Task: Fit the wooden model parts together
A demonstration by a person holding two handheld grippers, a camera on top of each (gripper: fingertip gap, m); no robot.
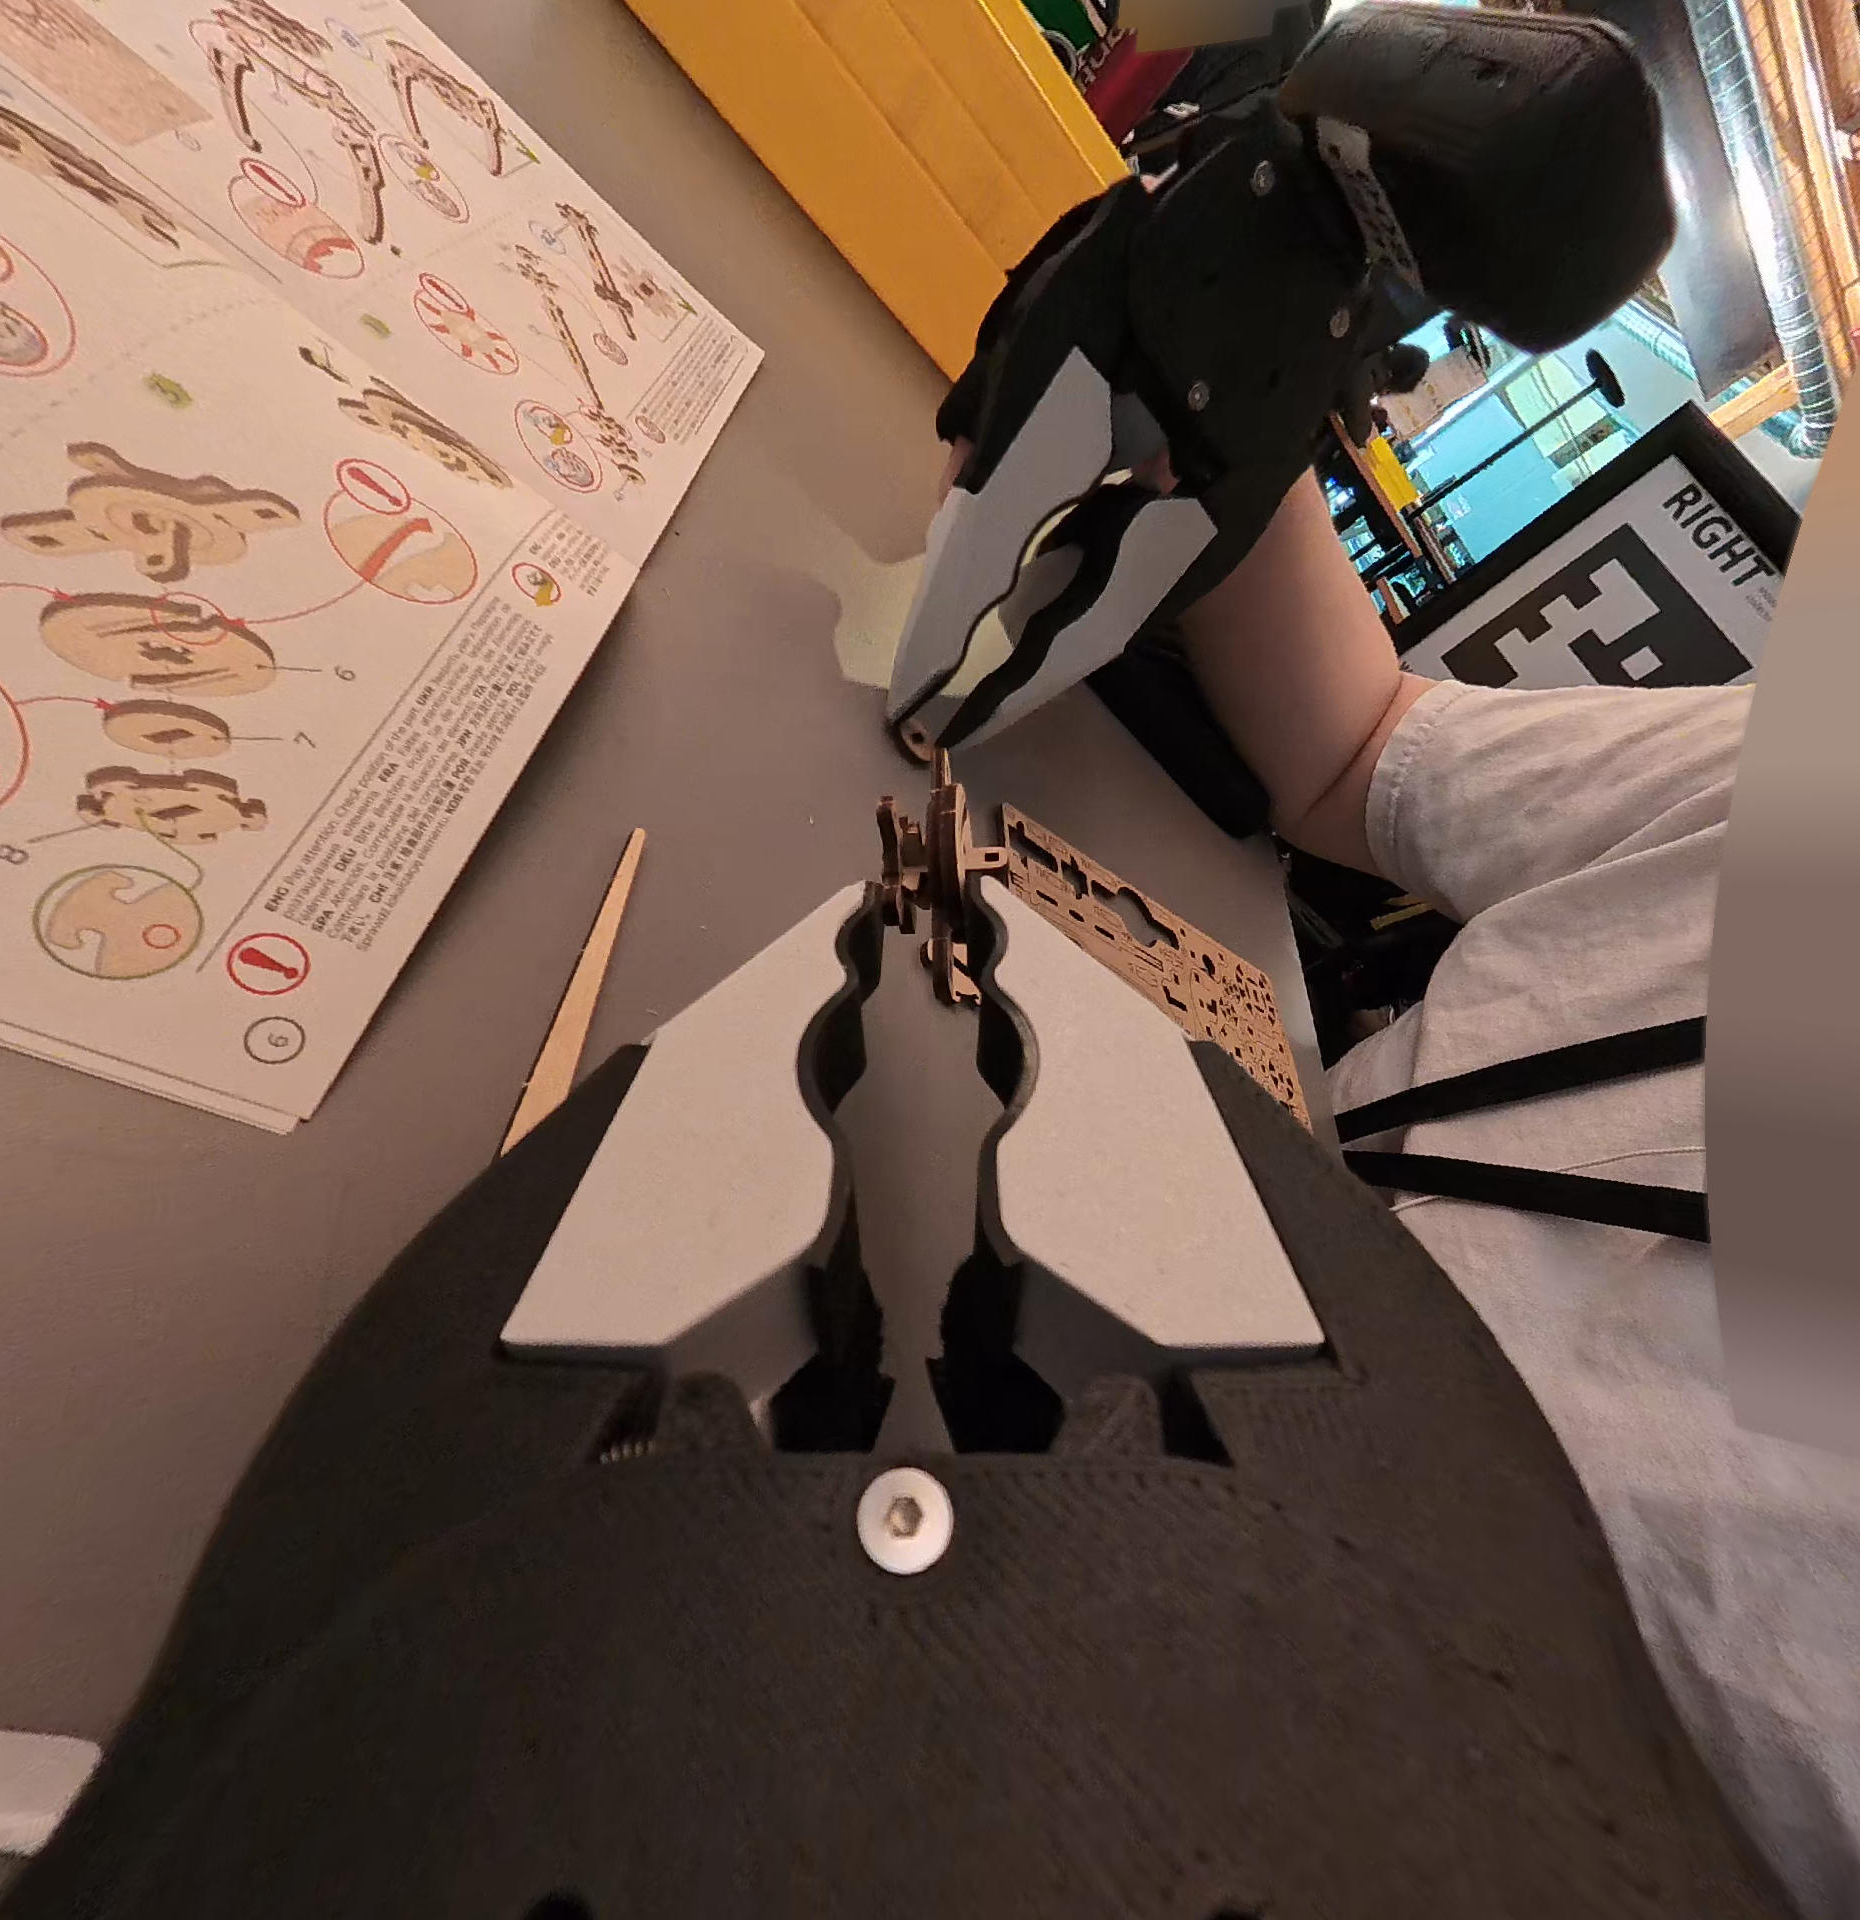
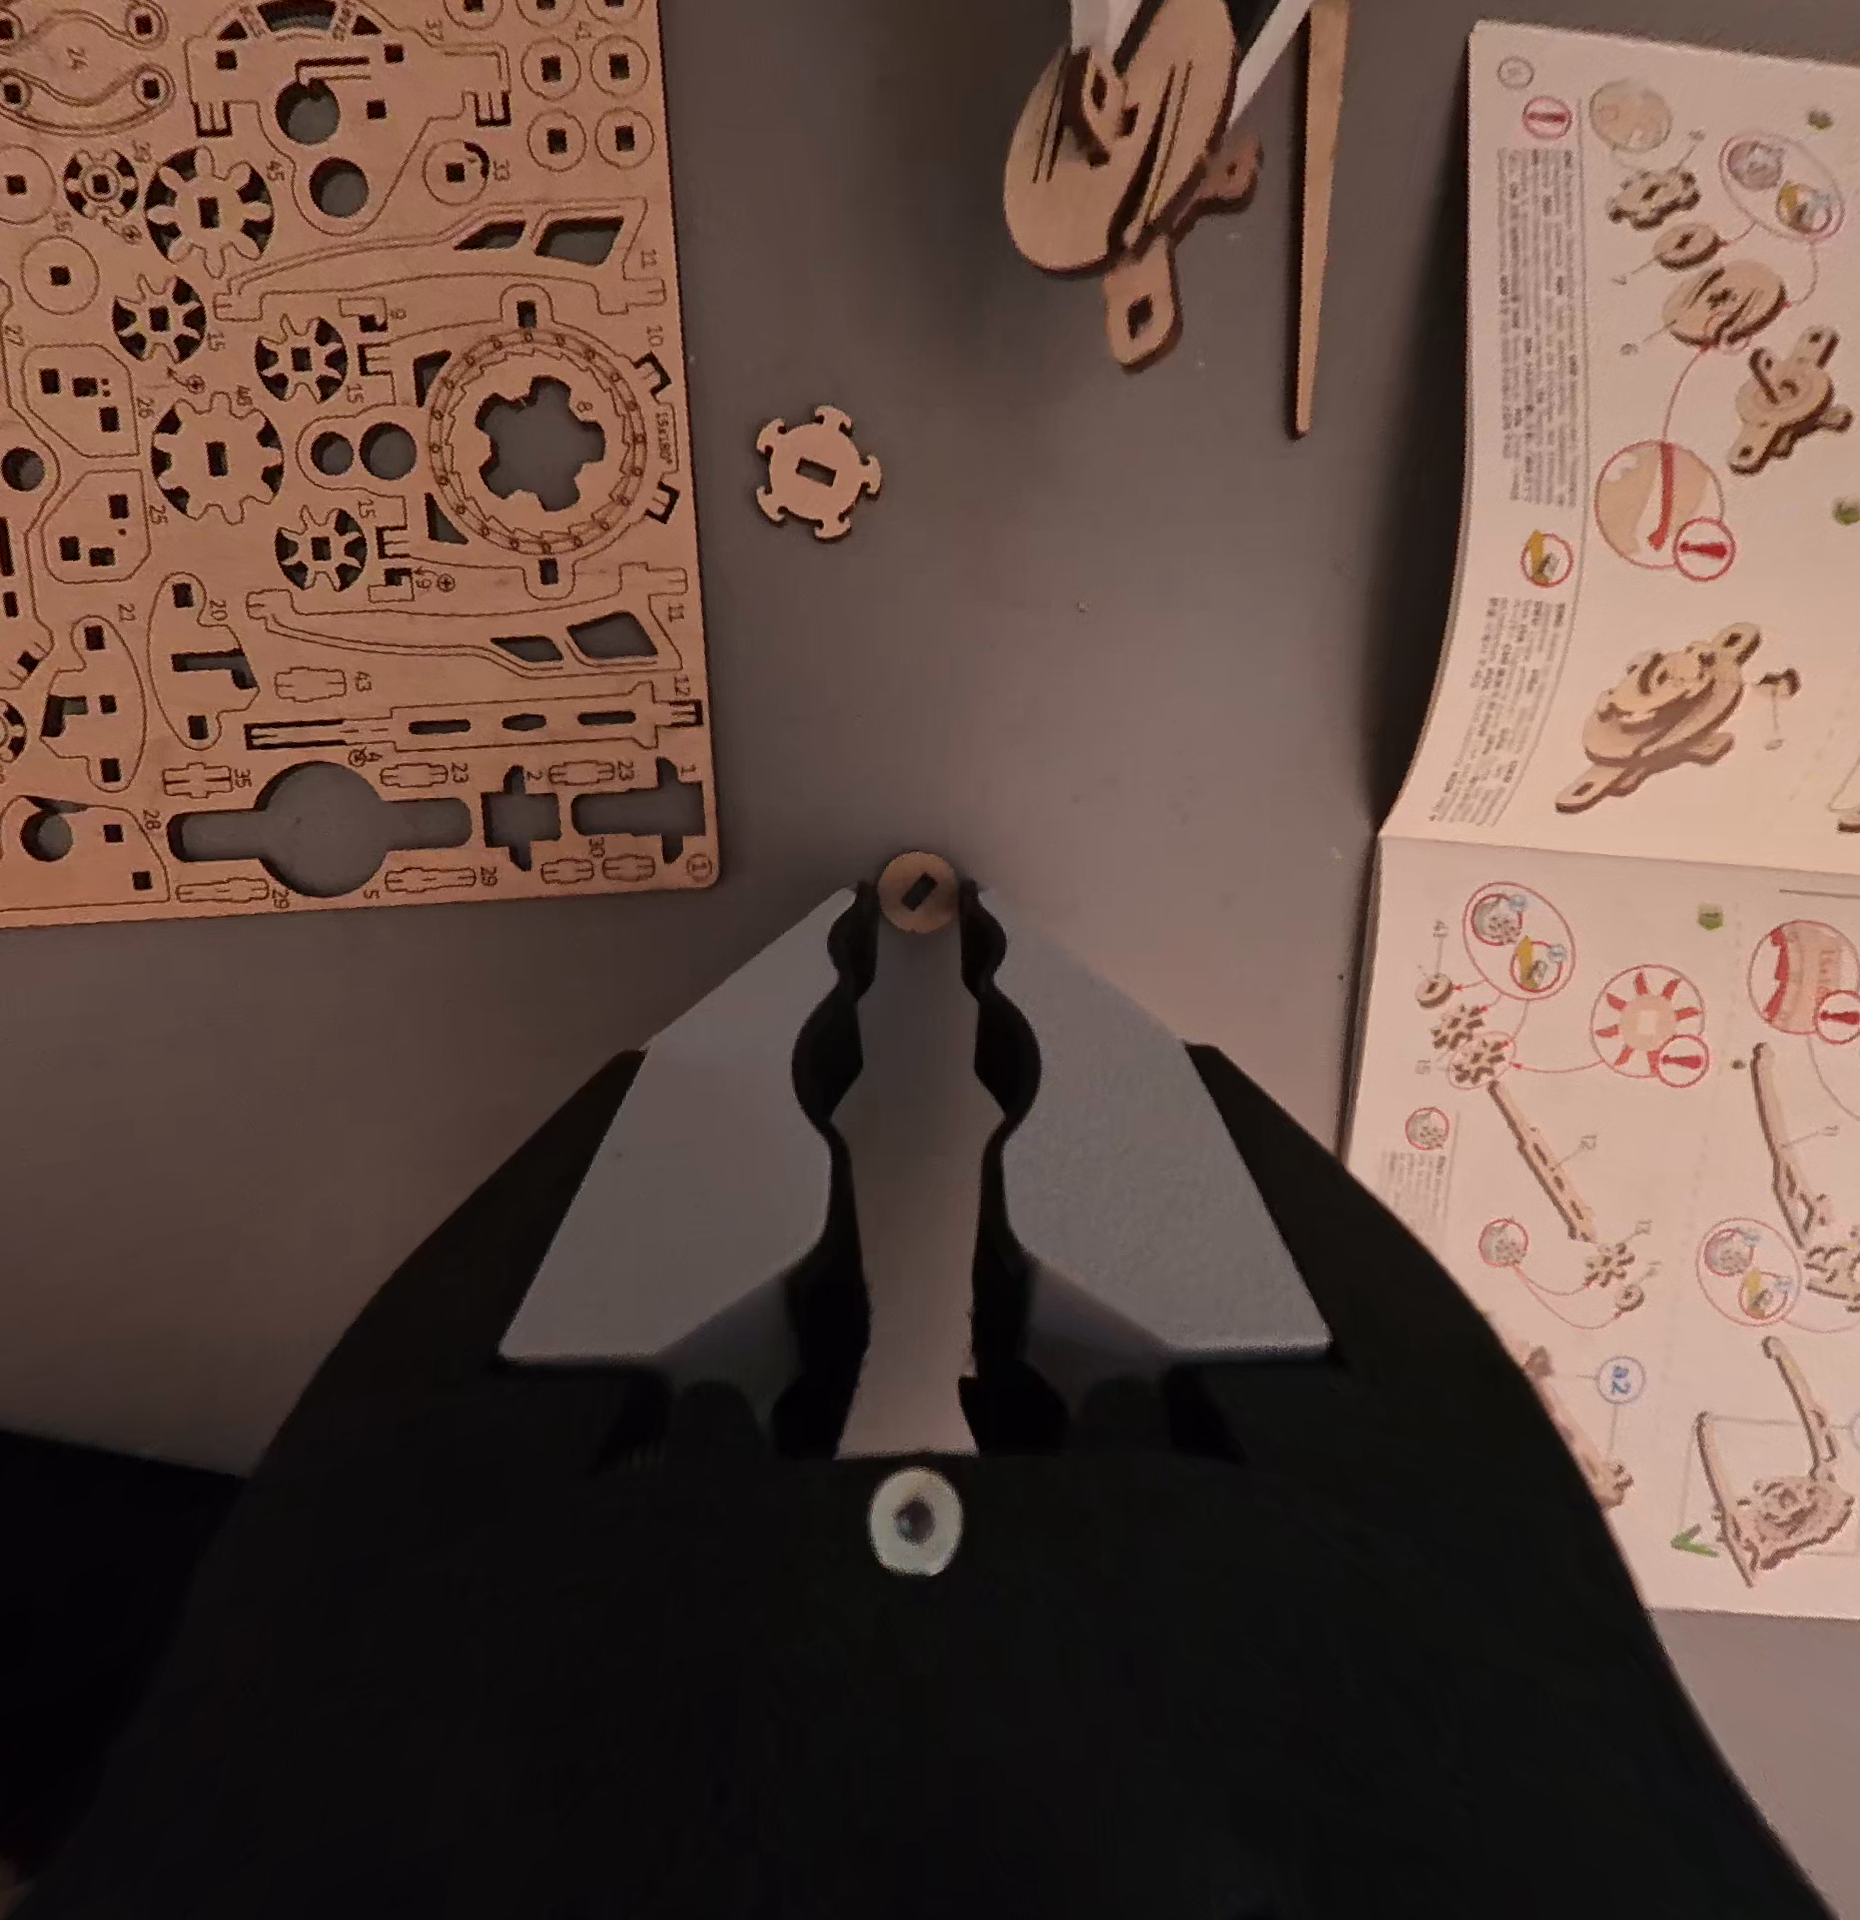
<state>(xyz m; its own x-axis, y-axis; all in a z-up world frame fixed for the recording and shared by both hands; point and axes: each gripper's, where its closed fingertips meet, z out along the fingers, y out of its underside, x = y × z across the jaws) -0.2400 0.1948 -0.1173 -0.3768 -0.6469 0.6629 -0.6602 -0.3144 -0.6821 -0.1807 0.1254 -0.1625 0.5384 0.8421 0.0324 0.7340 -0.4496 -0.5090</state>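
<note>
**Wooden model parts held in both grippers**

The wooden model [image 1: 931, 894], made of a few parts stuck together, sits between the tips of the left gripper [image 1: 928, 914]. Its jaws are closed on it and hold it up above the grey desk [image 1: 760, 644]. In the right wrist view the same model [image 2: 1113, 177] shows at the top edge.

The right gripper [image 2: 915, 899] holds a small round wooden disc [image 2: 915, 894] with a slot in the middle. Its jaws are narrow and pinch the disc at the very tips. In the left wrist view the right gripper [image 1: 921, 732] points down, and the disc [image 1: 915, 736] is just above the model.

A little wooden piece with notches [image 2: 819, 473] lies flat on the desk, alone. Near it, to one side, lies the big wooden sheet [image 2: 313, 447] with many cut-out shapes. A thin wooden stick [image 2: 1315, 218] lies beside the model. The open paper booklet [image 2: 1653, 831] with drawings lies on the other side of the desk.
</note>
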